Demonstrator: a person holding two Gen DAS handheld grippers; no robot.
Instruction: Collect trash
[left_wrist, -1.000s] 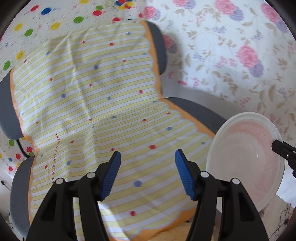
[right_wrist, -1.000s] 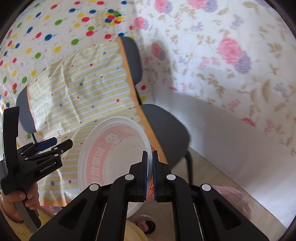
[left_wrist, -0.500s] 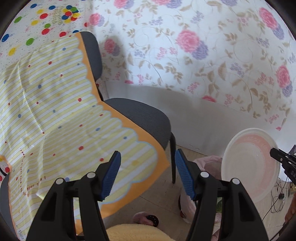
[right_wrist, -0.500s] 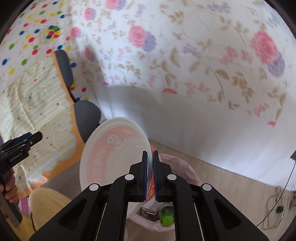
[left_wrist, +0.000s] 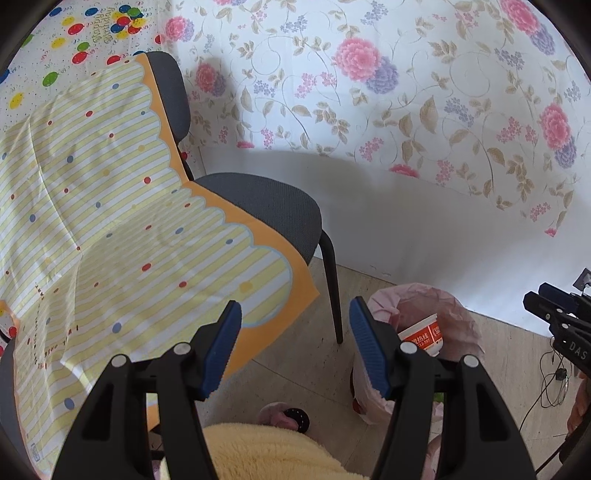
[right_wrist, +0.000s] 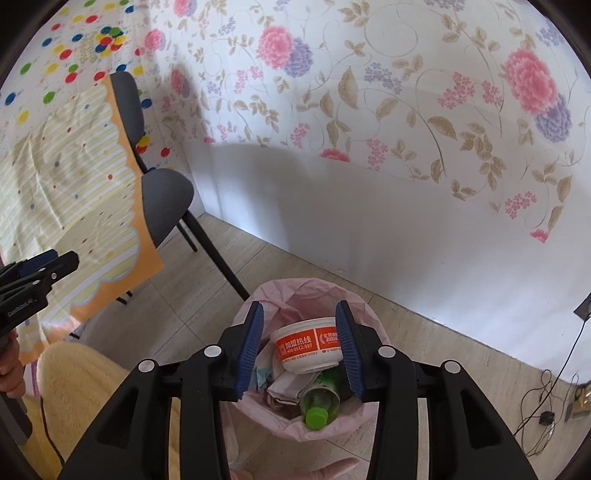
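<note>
A trash bin lined with a pink bag (right_wrist: 280, 291) stands on the floor below my right gripper (right_wrist: 301, 345), which is open and empty above its mouth. Inside lie an orange-and-white paper bowl (right_wrist: 308, 347), crumpled paper (right_wrist: 284, 387) and a green plastic bottle (right_wrist: 319, 404). In the left wrist view the bin (left_wrist: 443, 299) and the bowl (left_wrist: 421, 334) sit at lower right, partly behind a finger. My left gripper (left_wrist: 295, 349) is open and empty, above the floor beside the chair. The right gripper's tips show at the right edge (left_wrist: 554, 310).
A grey chair (left_wrist: 266, 206) draped with a yellow striped cloth (left_wrist: 122, 221) stands left of the bin, against a floral wall. Cables (right_wrist: 546, 417) lie on the floor at right. The person's yellow fleece clothing (left_wrist: 266, 454) and slipper (left_wrist: 291, 417) are below.
My right gripper was shut on the bowl's rim above the bin; now it is open and the bowl lies in the bin. My left gripper swung right, away from the chair.
</note>
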